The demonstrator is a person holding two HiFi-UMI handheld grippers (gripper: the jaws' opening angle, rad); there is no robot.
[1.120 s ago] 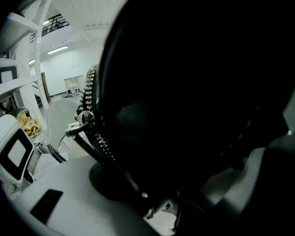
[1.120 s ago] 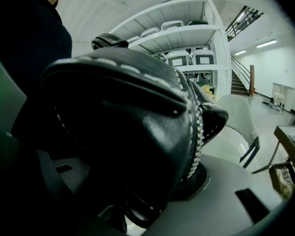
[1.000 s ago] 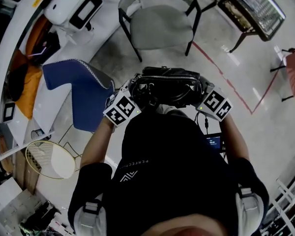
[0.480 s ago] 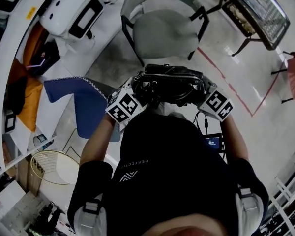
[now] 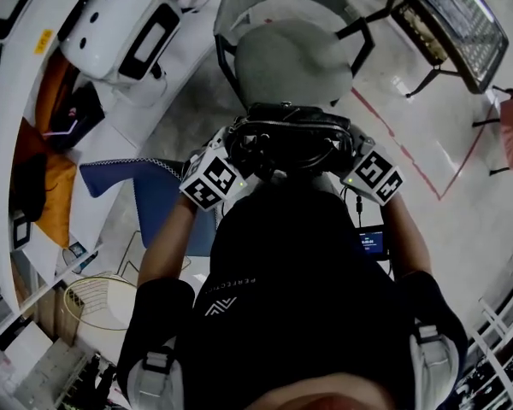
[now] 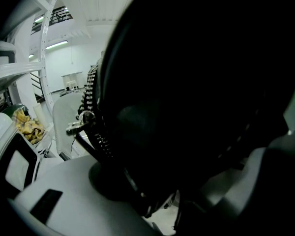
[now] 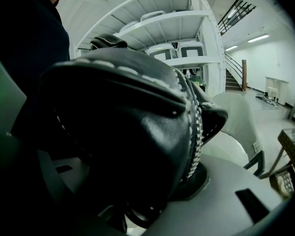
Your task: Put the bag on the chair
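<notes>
Upper left: white machine (image 5: 111, 28) with a black screen. Mid left: blue padded piece (image 5: 158, 199). Lower left: round wire basket (image 5: 94, 301). Centre: left gripper (image 5: 237, 154), jaws partly apart, clamped on the left end of the black bag (image 5: 291, 135). Bag hangs between the 2 grippers by the person's chest, at the front edge of the grey chair (image 5: 291, 58), not set on the seat. Right gripper (image 5: 350, 156), jaws partly apart, clamped on the bag's right end. Upper right: metal wire rack (image 5: 453, 15), red floor line (image 5: 427, 173) below it.

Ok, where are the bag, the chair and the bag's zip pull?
bag (image 5: 291, 139): head view, middle of its top.
chair (image 5: 295, 62): head view, seat cushion.
zip pull (image 6: 80, 125): left gripper view, metal tab.
</notes>
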